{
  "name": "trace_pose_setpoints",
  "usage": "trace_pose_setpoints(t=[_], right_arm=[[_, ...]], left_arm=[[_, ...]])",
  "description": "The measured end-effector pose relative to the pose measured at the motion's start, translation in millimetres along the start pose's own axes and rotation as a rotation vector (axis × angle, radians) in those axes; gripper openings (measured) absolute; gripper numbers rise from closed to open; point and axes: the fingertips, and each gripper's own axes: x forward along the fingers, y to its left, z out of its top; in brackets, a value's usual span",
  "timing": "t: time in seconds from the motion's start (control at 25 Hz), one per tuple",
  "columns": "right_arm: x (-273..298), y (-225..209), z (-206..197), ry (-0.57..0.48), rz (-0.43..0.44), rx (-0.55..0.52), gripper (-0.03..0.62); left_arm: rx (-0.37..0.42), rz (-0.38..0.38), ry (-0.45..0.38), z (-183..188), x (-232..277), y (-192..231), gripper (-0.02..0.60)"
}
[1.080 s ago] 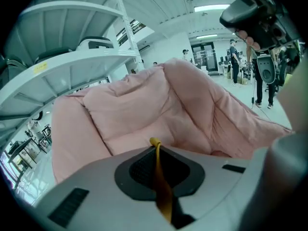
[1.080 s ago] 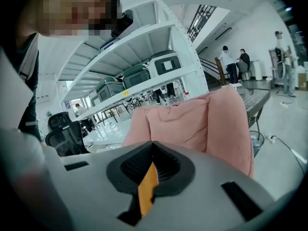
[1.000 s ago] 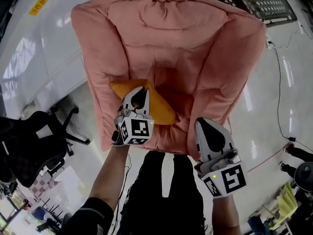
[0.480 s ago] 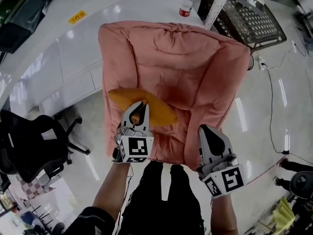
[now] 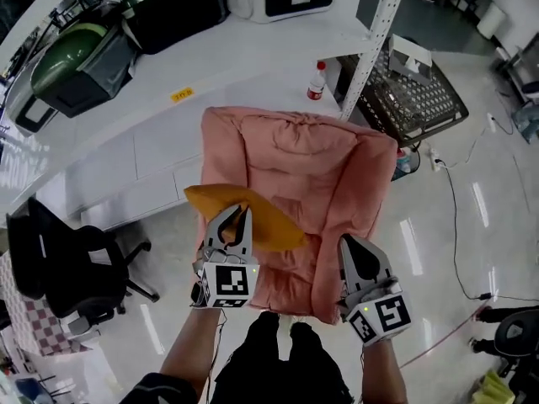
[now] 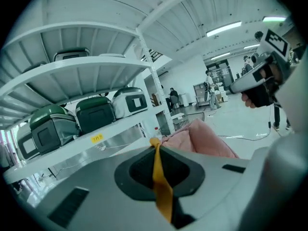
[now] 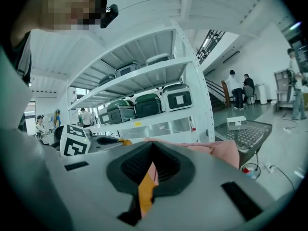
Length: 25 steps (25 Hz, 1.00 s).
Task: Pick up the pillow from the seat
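Note:
An orange pillow (image 5: 253, 219) hangs in the air over the left front of the pink padded seat (image 5: 328, 175). My left gripper (image 5: 238, 223) is shut on its near edge. In the left gripper view a strip of orange cloth (image 6: 161, 186) is pinched between the jaws of the left gripper (image 6: 155, 147). My right gripper (image 5: 357, 247) hovers at the seat's front right corner with its jaws together, apart from the pillow. In the right gripper view, slivers of orange and pink show through the slit below the tips of the right gripper (image 7: 153, 150).
Behind the seat stands a white rack (image 5: 168, 74) with green and black cases (image 5: 84, 53) and a bottle (image 5: 317, 81). A wire basket (image 5: 413, 99) sits at the back right. A black office chair (image 5: 67, 268) is on the left. Cables (image 5: 455, 217) run over the glossy floor.
The pillow has gone up off the seat and a little left in my left gripper. The seat now looks smaller and farther below, and the rack has come into view. The right gripper stays shut.

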Motion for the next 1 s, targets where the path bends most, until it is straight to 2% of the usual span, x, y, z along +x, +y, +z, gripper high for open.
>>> trace_pose_setpoints(t=[0.24, 0.52, 1.0], right_arm=[[-13, 4, 45, -0.043, -0.009, -0.028, 0.003], [-15, 3, 92, -0.097, 0.002, -0.066, 0.003], [-14, 19, 184, -0.218, 0.037, -0.156, 0.003]], left_arm=[[-0.084, 0.012, -0.045, 48, -33, 21, 0.018], [-0.171, 0.021, -0.064, 85, -59, 39, 0.018], [-0.173, 0.094, -0.153, 160, -97, 79, 0.018]])
